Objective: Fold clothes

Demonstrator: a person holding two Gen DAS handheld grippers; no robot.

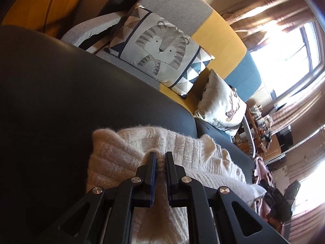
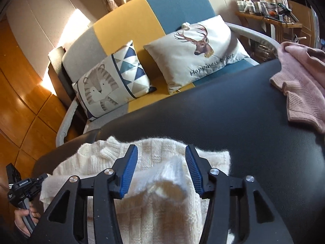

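A cream knit sweater (image 1: 121, 158) lies bunched on the black padded table (image 1: 61, 101). My left gripper (image 1: 160, 154) is shut on a fold of it, with knit pinched in the narrow gap between the fingers. In the right wrist view the same sweater (image 2: 162, 203) lies partly folded under my right gripper (image 2: 160, 148). That gripper stands open just above the cloth, its blue pads (image 2: 130, 170) wide apart with nothing between them. A pink sweater (image 2: 302, 93) lies crumpled at the right end of the table (image 2: 223, 111).
Behind the table stands a grey, yellow and blue sofa (image 2: 121, 26) with a tiger cushion (image 2: 109, 83) and a deer cushion (image 2: 199, 48). A cluttered wooden shelf (image 2: 270, 18) is at the far right. A hand (image 2: 24, 221) holds the left gripper's handle at lower left.
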